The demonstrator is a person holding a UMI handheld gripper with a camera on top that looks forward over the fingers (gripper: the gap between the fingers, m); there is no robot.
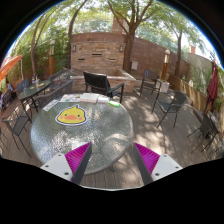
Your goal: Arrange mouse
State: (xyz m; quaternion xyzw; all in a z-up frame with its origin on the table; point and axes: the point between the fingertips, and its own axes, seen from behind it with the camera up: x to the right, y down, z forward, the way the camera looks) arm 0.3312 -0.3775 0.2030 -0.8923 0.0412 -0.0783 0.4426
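Claw (pixel 113 160) is hovering with its two fingers spread wide apart, nothing between them and nothing touched. Pink pads (pixel 78 156) are showing on the inner faces, both angling inward toward the open gap. The fingertips are hanging over the near rim of a round glass table (pixel 105 145); whether they are above it or just short of the edge is hard to say.

The holder's hand and arm are not showing at all. The claw is pointing forward and slightly downward across the tabletop, roughly level from side to side.

Task's thing: no mouse is making itself out clearly. Ahead of the fingers and a little to the left, a pale mat with a yellow duck-like figure (pixel 70 116) is lying flat on the glass. Beyond it, at the far side of the table, a few flat pale items (pixel 88 98) are sitting, too small to identify; a small green thing (pixel 113 103) is lying just right of them. Any of these could be the mouse, but I cannot tell.

Surroundings: dappled shade is falling across the glass and the wooden deck (pixel 150 115) under it. A dark chair (pixel 100 84) is standing beyond the table's far edge. More dark metal chairs (pixel 170 105) are sitting well off to the right, and another chair (pixel 18 125) near to the left. A brick wall (pixel 100 50) and trees (pixel 130 20) are closing off the background.
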